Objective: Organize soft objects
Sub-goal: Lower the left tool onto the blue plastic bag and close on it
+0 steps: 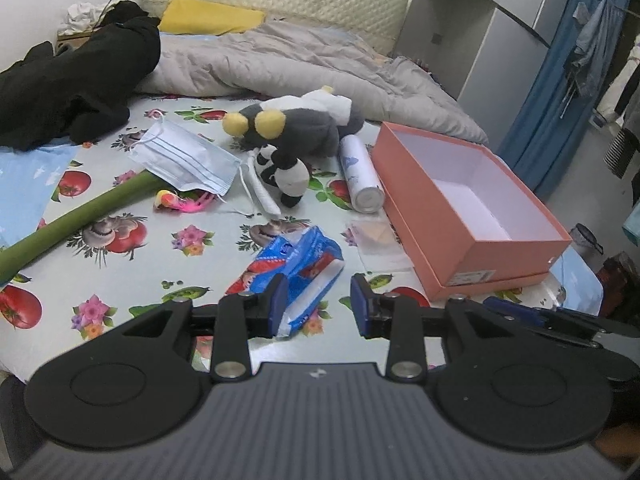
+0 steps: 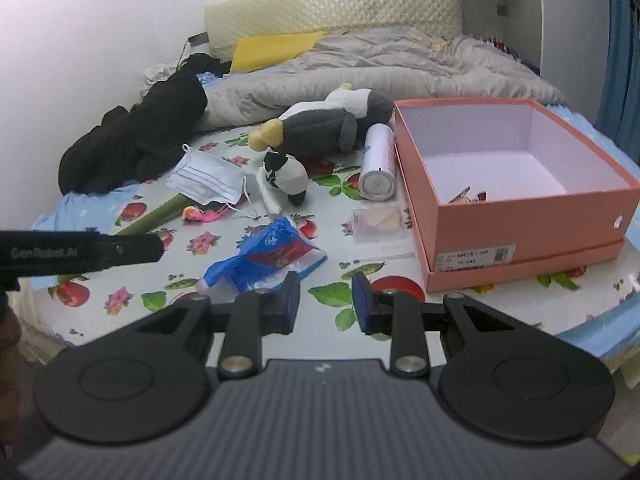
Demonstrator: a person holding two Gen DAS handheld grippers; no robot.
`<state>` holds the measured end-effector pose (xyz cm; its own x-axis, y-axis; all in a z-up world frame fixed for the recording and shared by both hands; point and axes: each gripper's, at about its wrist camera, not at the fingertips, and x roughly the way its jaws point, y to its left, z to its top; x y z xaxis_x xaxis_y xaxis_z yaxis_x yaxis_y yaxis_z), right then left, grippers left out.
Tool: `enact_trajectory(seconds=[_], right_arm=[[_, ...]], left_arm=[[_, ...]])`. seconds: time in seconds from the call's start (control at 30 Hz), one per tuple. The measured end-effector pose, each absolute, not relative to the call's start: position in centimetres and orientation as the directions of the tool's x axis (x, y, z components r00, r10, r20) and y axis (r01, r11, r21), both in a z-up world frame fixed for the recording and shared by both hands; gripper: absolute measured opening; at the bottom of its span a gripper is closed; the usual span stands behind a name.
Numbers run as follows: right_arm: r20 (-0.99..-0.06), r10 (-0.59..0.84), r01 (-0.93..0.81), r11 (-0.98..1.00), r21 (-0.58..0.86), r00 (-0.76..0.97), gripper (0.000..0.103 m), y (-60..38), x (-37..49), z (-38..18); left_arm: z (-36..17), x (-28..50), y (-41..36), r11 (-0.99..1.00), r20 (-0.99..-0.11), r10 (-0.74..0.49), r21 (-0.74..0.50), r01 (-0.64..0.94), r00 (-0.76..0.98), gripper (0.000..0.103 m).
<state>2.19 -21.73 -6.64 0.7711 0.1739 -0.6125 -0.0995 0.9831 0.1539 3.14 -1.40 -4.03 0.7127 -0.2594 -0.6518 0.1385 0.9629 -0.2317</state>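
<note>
On the fruit-print bed sheet (image 1: 132,280) lie a grey plush penguin (image 1: 304,124) (image 2: 324,124), a small black-and-white panda plush (image 1: 286,172) (image 2: 288,176), a blue face mask (image 1: 184,156) (image 2: 208,178), and a blue-red plastic packet (image 1: 300,268) (image 2: 268,256). An open orange shoebox (image 1: 500,256) (image 2: 528,236) stands at the right. My left gripper (image 1: 319,306) is open, just above the near end of the packet. My right gripper (image 2: 326,302) is open and empty, right of the packet and in front of the box.
A white cylinder (image 1: 360,172) (image 2: 378,160) lies against the box's left side. A green stem (image 1: 76,216), a pink toy (image 1: 180,202), black clothes (image 1: 76,80), a grey quilt (image 1: 288,64) and a yellow pillow (image 1: 208,16) are further back. A clear flat packet (image 2: 378,222) lies beside the box.
</note>
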Motion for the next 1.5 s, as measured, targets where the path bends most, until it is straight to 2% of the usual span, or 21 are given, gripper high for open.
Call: enact_trajectory(seconds=[0.27,0.37,0.4,0.57,1.0,1.37,1.47,1.5], right_arm=[[-0.63,0.16,-0.11,0.987,0.118,0.76,0.032,-20.8,3.2,-9.2],[-0.627,0.146,-0.101,0.989,0.107,0.765,0.032,-20.6,3.6,-9.6],[-0.626,0.144,-0.1,0.989,0.105,0.766,0.032,-20.5,3.8,-9.8],[-0.635,0.141,-0.104,0.99,0.096,0.76,0.032,-20.0,5.5,-10.7],[-0.639,0.136,-0.125,0.99,0.063,0.757,0.032,-18.9,11.0,-12.9],[-0.676,0.074,-0.083,0.996,0.019,0.733,0.031,-19.1,16.6,-16.0],[-0.686,0.04,-0.083,0.996,-0.029,0.726,0.031,-19.0,18.0,-17.2],[-0.694,0.028,-0.084,0.995,-0.047,0.72,0.031,-18.9,18.5,-17.6]], left_arm=[[-6.1,3.9,-0.2,0.961,-0.639,-0.256,-0.248,0.121,0.725,0.05],[-7.3,4.8,0.3,0.962,-0.661,-0.248,-0.253,0.102,0.708,0.053],[-7.6,5.0,0.4,0.963,-0.664,-0.249,-0.25,0.104,0.705,0.056],[-9.4,6.6,1.0,0.969,-0.685,-0.236,-0.222,0.11,0.689,0.057],[-12.6,11.2,1.5,0.976,-0.697,-0.217,-0.156,0.15,0.683,0.068],[-15.5,14.3,-0.3,0.949,-0.709,-0.311,-0.196,0.248,0.632,0.068],[-16.5,15.2,-0.8,0.95,-0.718,-0.305,-0.185,0.252,0.625,0.061],[-16.8,15.5,-0.9,0.951,-0.723,-0.303,-0.184,0.249,0.621,0.054]])
